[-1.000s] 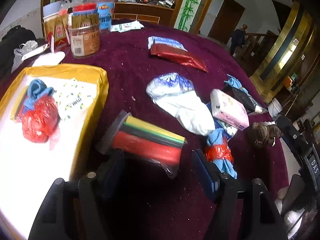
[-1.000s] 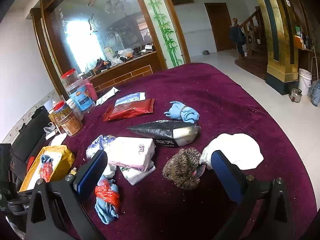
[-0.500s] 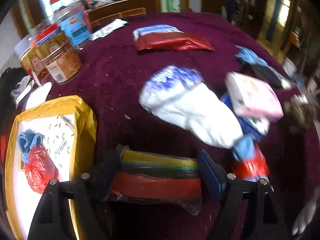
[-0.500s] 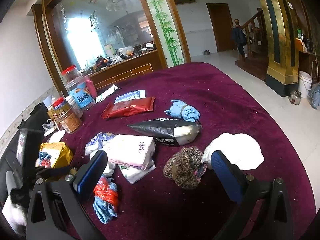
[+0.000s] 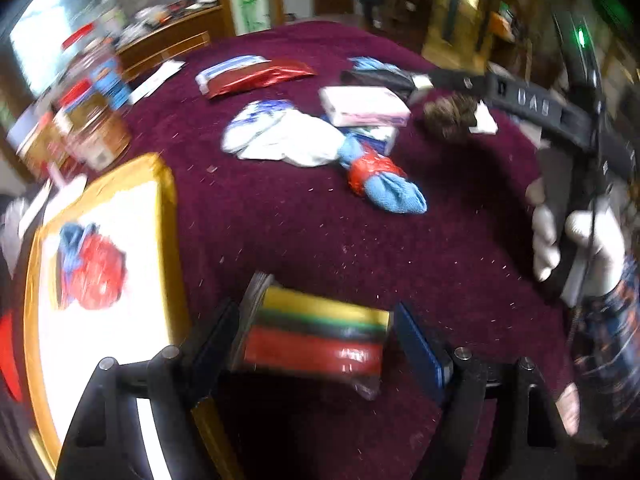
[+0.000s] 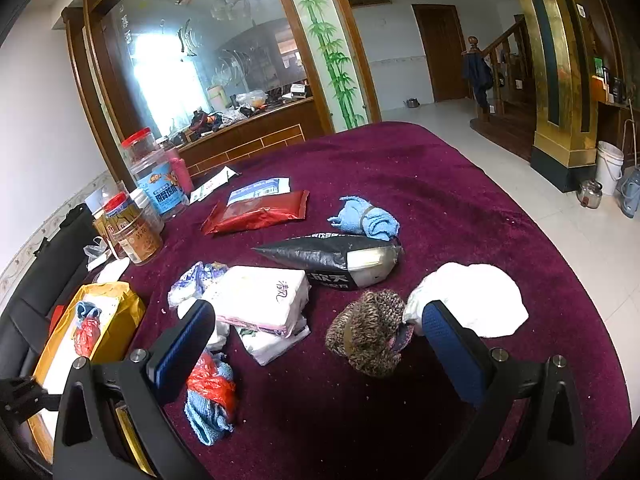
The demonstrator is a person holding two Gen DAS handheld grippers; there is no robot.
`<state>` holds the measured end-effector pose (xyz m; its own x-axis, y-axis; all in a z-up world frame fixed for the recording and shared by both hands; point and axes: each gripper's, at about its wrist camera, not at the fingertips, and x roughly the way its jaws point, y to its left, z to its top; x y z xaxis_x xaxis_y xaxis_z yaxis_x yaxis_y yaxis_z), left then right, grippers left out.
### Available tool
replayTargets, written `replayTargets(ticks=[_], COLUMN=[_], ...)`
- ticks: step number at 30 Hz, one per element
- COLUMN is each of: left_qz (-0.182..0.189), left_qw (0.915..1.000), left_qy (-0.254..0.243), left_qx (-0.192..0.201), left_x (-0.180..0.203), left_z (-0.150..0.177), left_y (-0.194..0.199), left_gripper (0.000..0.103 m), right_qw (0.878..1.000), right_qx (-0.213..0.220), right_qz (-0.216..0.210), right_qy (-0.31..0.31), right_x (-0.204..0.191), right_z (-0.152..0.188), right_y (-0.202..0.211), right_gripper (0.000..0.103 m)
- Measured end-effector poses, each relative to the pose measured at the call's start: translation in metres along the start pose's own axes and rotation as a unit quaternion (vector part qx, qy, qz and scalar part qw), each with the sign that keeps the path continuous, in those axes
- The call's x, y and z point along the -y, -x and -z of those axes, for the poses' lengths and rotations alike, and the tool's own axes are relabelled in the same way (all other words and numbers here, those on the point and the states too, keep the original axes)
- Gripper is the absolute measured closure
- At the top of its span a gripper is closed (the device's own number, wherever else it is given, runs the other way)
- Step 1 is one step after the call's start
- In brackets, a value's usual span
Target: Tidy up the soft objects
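Note:
A clear-wrapped pack of yellow, green, black and red strips (image 5: 316, 332) sits crosswise in my left gripper (image 5: 314, 328), which is shut on its two ends just right of the yellow tray (image 5: 168, 200). In the tray lies a red-and-blue bundle (image 5: 92, 268). A similar blue cloth bundle tied in red plastic (image 5: 380, 180) lies on the maroon tablecloth further out. My right gripper (image 6: 318, 312) is open and holds nothing. It hovers by the brown knit hat (image 6: 368, 328) and a white cloth (image 6: 472, 300). A gloved hand (image 5: 576, 240) holds that gripper.
Mid-table lie a pink tissue pack (image 6: 260, 296), a white-and-blue bag (image 5: 288, 140), a black pouch (image 6: 328, 252), a rolled blue towel (image 6: 368, 220) and a red foil pack (image 6: 260, 212). Several jars (image 6: 136, 232) stand at the far left edge.
My left gripper rolled, widened and came square around the striped pack, then drew back with it, away from the blue-and-red bundle. The right gripper's view is unchanged.

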<state>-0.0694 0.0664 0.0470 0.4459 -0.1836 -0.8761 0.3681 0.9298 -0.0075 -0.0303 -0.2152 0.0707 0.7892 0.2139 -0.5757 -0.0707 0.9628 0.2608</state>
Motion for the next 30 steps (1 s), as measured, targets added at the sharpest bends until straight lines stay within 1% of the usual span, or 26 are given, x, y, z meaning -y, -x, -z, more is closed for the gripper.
replayTargets(ticks=[1,3,4,6,7,8,10,12,14,16,17,18,19,20,21,23,25,26,30], left_qz=[0.003,0.033,0.049,0.053,0.056,0.022,0.013,0.015,-0.01,-0.036,-0.054,-0.05,-0.049,-0.045,-0.031,-0.007,0.004,0.016,0.07], left_qw=[0.9996,0.9963,0.9927,0.9874,0.9847,0.9868,0.9866,0.9861,0.9888,0.9926,0.9945,0.9956,0.9958,0.9959,0.9965,0.9956,0.9947,0.9937,0.9869], left_qy=[0.026,0.078,0.109,0.146,0.16,0.157,0.161,0.165,0.149,0.116,0.089,0.075,0.071,0.069,0.067,0.083,0.088,0.095,0.123], left_qx=[-0.006,-0.015,-0.017,-0.032,-0.041,-0.035,-0.025,-0.014,-0.01,-0.004,0.01,0.027,0.031,0.036,0.039,0.043,0.054,0.059,0.079], left_x=[-0.005,-0.012,-0.014,-0.013,-0.011,-0.005,0.002,0.005,0.012,0.021,0.028,0.031,0.031,0.031,0.03,0.025,0.023,0.021,0.012], left_z=[0.004,0.012,0.017,0.019,0.021,0.019,0.015,0.007,-0.001,-0.003,-0.003,0.0,0.002,0.003,0.004,0.009,0.016,0.019,0.04], left_y=[0.002,0.002,-0.001,-0.012,-0.02,-0.024,-0.029,-0.035,-0.044,-0.056,-0.057,-0.056,-0.053,-0.049,-0.046,-0.038,-0.03,-0.027,0.002], left_gripper=[0.02,0.02,0.018,0.017,0.014,0.014,0.012,0.012,0.012,0.012,0.016,0.018,0.034,0.064,0.064,0.064,0.064,0.064,0.064], right_qw=[1.0,1.0,1.0,1.0,1.0,1.0,1.0,1.0,1.0,1.0,1.0,1.0,1.0,1.0,1.0,1.0,1.0,1.0,0.999], right_qx=[-0.001,-0.003,-0.003,-0.002,-0.002,-0.002,-0.001,0.001,0.003,0.006,0.006,0.006,0.006,0.005,0.005,-0.001,-0.004,-0.005,-0.015], right_qz=[0.0,-0.001,-0.001,0.0,0.0,0.001,0.002,0.003,0.003,0.002,0.002,0.001,0.0,0.0,0.0,-0.002,-0.007,-0.009,-0.043], right_qy=[0.0,0.0,0.002,0.006,0.007,0.007,0.005,0.0,-0.005,-0.011,-0.013,-0.016,-0.017,-0.017,-0.015,-0.012,-0.007,-0.004,0.009], right_x=[0.0,-0.001,-0.001,-0.003,-0.003,-0.003,-0.002,0.0,0.003,0.005,0.007,0.007,0.008,0.008,0.008,0.007,0.007,0.005,-0.005], right_z=[0.0,0.001,0.001,0.002,0.002,0.002,0.002,0.002,0.001,0.0,0.0,-0.001,-0.001,-0.001,-0.001,0.0,0.001,0.0,0.003], right_y=[-0.001,-0.001,-0.001,0.0,0.0,0.0,0.001,0.002,0.003,0.004,0.005,0.004,0.004,0.004,0.004,0.002,0.002,0.001,0.001], right_gripper=[0.0,0.0,0.0,0.0,0.0,0.0,0.0,0.0,0.0,0.0,0.0,0.0,0.0,0.0,0.0,0.0,0.0,0.0,0.0])
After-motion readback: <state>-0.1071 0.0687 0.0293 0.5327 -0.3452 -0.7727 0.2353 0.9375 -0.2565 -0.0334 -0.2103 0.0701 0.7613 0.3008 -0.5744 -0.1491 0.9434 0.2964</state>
